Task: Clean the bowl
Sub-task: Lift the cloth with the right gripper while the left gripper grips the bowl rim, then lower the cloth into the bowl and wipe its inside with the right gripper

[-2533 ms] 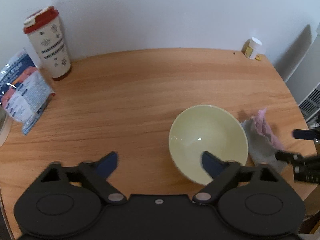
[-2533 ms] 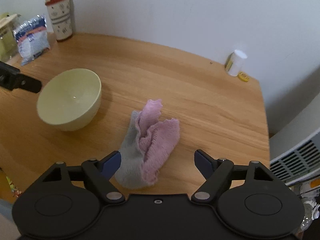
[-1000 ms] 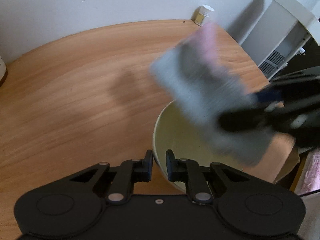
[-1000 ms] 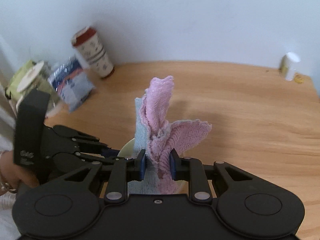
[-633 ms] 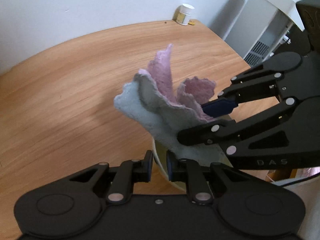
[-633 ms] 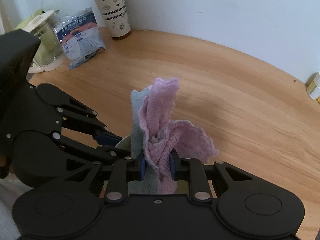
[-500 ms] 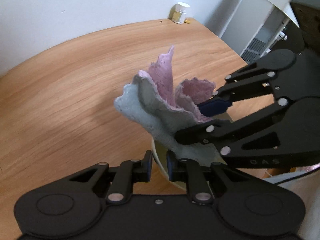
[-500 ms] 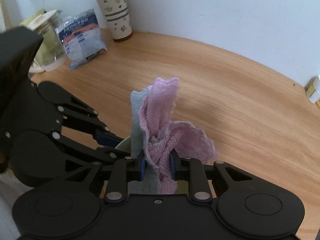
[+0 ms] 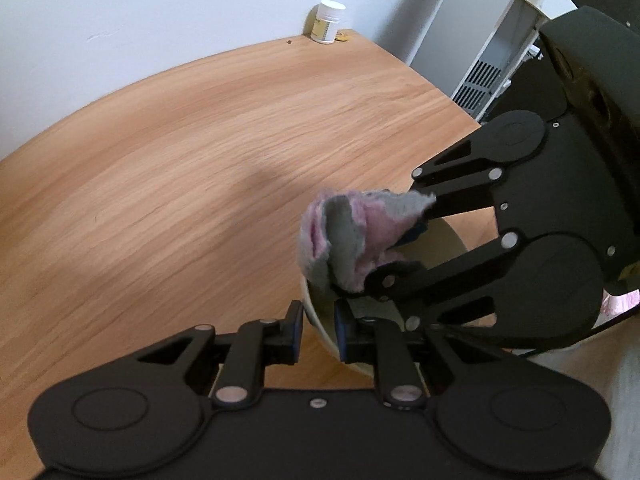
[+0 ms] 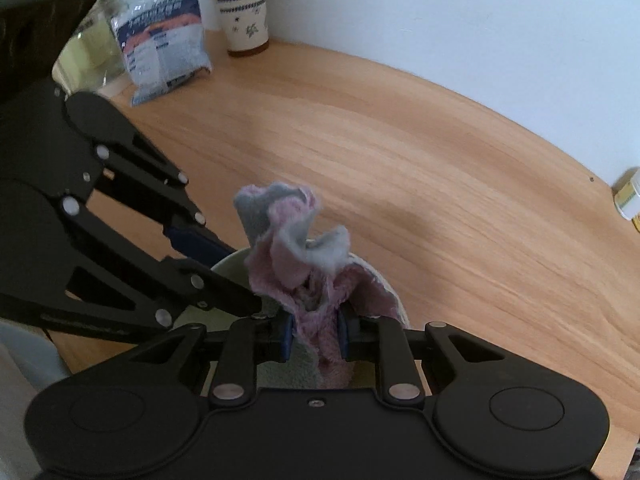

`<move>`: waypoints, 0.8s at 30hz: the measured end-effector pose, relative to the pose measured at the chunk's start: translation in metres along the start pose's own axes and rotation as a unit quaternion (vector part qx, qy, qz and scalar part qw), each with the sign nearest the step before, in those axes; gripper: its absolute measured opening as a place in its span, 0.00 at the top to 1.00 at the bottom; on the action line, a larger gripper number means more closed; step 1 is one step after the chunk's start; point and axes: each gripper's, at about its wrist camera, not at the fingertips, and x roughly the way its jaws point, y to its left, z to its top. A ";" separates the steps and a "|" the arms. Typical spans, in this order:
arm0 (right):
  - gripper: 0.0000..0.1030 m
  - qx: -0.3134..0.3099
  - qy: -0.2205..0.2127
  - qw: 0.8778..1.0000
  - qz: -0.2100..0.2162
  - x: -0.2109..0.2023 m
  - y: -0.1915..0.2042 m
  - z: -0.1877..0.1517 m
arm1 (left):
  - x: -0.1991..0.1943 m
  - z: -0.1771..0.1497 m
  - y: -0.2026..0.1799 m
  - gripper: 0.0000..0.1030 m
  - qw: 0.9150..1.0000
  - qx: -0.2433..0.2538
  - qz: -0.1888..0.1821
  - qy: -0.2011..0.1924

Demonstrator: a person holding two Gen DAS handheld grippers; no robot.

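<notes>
The pale yellow-green bowl is held off the wooden table near its front edge. My left gripper is shut on the bowl's rim. My right gripper is shut on a pink and grey cloth, which is bunched up and pressed down into the bowl. In the left wrist view the cloth sits crumpled over the bowl's opening, with the right gripper's black body behind it. Most of the bowl is hidden by the cloth and the grippers.
A red-lidded patterned cup, a blue and orange packet and a clear jar stand at the table's far left. A small white bottle stands by the wall. A white heater stands beyond the table's right edge.
The cloth stood tall above the bowl; now my right gripper has pushed it down into the bowl, and it is crumpled and lower. My left gripper still grips the rim.
</notes>
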 end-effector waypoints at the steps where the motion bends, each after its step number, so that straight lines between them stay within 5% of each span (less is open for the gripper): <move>1: 0.78 -0.006 0.002 1.000 -0.002 0.002 0.001 0.000 | 0.001 0.001 0.001 0.85 1.000 -0.001 -0.002 0.000; 12: 0.79 -0.084 0.040 0.996 -0.015 0.007 0.014 -0.002 | 0.002 0.007 0.013 0.84 1.000 -0.028 -0.014 0.001; 24: 0.79 -0.115 0.019 0.988 -0.097 -0.028 0.015 -0.003 | 0.001 0.010 0.007 0.84 1.000 -0.017 -0.009 -0.004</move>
